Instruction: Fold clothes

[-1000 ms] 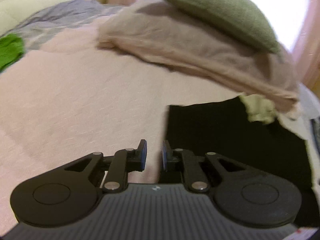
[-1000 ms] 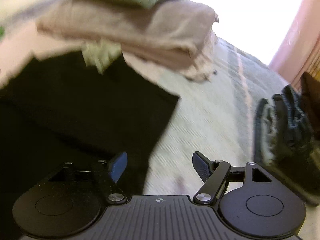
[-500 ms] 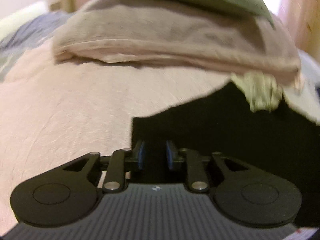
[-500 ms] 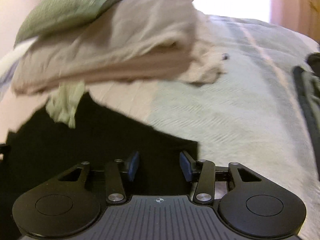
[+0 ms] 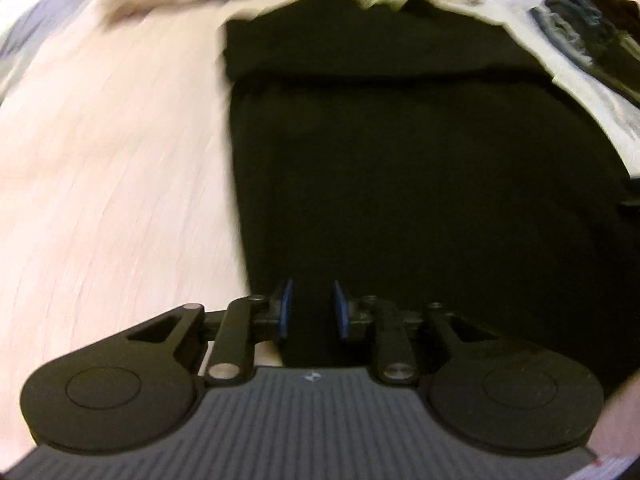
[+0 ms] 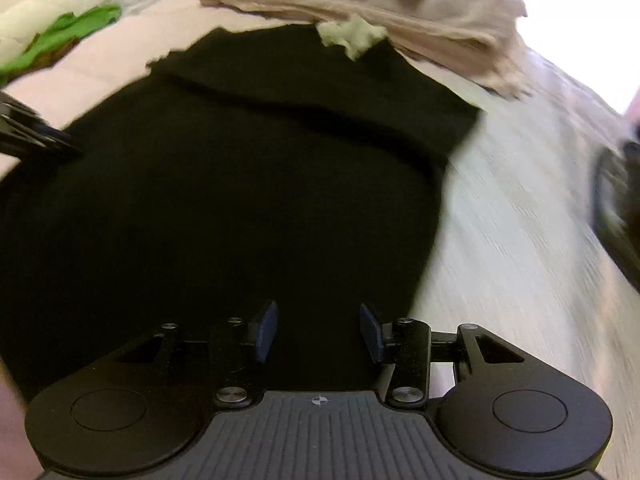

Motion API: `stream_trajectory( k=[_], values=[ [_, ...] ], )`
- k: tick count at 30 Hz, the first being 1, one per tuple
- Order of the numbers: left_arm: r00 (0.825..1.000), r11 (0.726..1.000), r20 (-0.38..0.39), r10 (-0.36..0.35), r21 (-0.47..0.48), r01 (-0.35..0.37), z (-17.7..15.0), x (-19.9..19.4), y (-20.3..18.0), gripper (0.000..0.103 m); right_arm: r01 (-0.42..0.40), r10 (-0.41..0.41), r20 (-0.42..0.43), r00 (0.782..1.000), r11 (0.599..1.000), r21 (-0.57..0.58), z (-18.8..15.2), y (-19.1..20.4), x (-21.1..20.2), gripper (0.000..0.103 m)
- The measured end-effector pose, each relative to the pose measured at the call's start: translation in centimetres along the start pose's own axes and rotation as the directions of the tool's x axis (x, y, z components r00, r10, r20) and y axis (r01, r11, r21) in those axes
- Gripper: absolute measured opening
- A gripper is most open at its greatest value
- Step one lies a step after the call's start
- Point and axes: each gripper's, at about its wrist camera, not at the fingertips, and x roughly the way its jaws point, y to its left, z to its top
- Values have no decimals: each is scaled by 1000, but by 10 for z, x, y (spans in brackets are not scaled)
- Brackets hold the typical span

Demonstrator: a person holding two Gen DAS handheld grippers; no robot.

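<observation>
Across the pink bedspread (image 5: 100,152) lies the black garment (image 5: 400,152), now filling most of both wrist views where a second ago it occupied only a corner, its far end folded over in a band below the beige bedding pile (image 6: 380,12). Left gripper (image 5: 311,308) now sits over the garment's left edge, jaws narrowly parted, nothing visibly pinched; right gripper (image 6: 319,330), formerly wide open, stands half-closed over black cloth, whether gripping it cannot be told.

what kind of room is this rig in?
Most likely a bedroom: the black garment lies spread on a pale pink bedspread, folded beige bedding is stacked behind it, and more clothes lie to the side.
</observation>
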Motion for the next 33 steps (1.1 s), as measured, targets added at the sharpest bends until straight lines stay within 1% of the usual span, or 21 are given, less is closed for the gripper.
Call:
stream_trajectory(
  k=[2,3,6,8,9,11,13,15,16,17,18,19,20,21,24,27,28,30,31,32,33],
  values=[
    [998,998,-34,60,-4,-60,-16,-17,-3,20,14,-11,-68,998,999,50,-15,-5,-14,42],
    [996,997,-48,77,-21,-78,-18,-24,-4,20,19,-13,-80,997,997,79,-16,-8,-19,42],
    [998,981,-46,38,-188,-46,-18,-44,1,23,29,-13,-81,997,978,208,-6,-15,-34,42],
    [999,955,-41,14,-295,-26,-22,-53,7,30,-26,46,-51,998,939,344,-5,-24,-42,42],
    [999,941,-38,5,-338,-17,-27,-56,9,31,-74,97,-34,995,906,417,-9,-29,-45,43],
    [998,907,-44,-35,-421,13,-39,-60,12,33,-130,165,-23,986,847,516,-24,-34,-47,44],
    [994,865,-57,-92,-499,51,-55,-61,11,39,-204,266,-9,964,758,620,-42,-40,-42,46],
    [988,825,-75,-133,-561,68,-67,-54,11,41,-306,399,52,916,607,733,-62,-46,-28,46],
    [988,812,-79,-135,-581,65,-73,-51,11,41,-330,444,66,894,550,767,-68,-47,-20,46],
    [989,799,-66,-134,-598,69,-78,-50,9,40,-366,488,89,868,507,781,-72,-44,-12,46],
    [989,789,-48,-138,-609,80,-80,-51,6,37,-399,514,115,850,486,778,-72,-41,-7,46],
    [989,784,-40,-142,-615,88,-81,-49,6,28,-411,521,123,845,483,773,-73,-36,-5,44],
    [988,785,-31,-153,-611,103,-81,-48,5,7,-411,518,118,847,498,764,-72,-30,-3,33],
    [988,793,-19,-152,-599,111,-79,-51,4,6,-403,516,103,850,513,758,-65,-31,0,2],
    [995,870,47,-92,-482,103,-82,-79,-3,7,-390,455,128,881,547,741,-68,-37,-21,1],
    [996,880,4,-94,-467,85,-100,-73,1,9,-320,416,71,907,570,757,-82,-38,-27,1],
    [997,894,-14,-81,-444,67,-101,-66,-1,9,-305,408,54,912,584,752,-90,-31,-29,1],
    [998,919,-34,-54,-392,37,-95,-59,-10,13,-274,385,23,923,613,741,-81,-22,-25,1],
    [998,927,-38,-47,-373,29,-93,-61,-12,14,-257,371,2,929,639,725,-80,-11,-28,1],
    [998,929,-34,-44,-370,29,-92,-65,-11,19,-238,356,-25,934,674,699,-73,-7,-31,3],
    [999,928,-37,-32,-371,16,-91,-69,-11,26,-213,332,-53,942,710,671,-68,-2,-37,12]
  ],
)
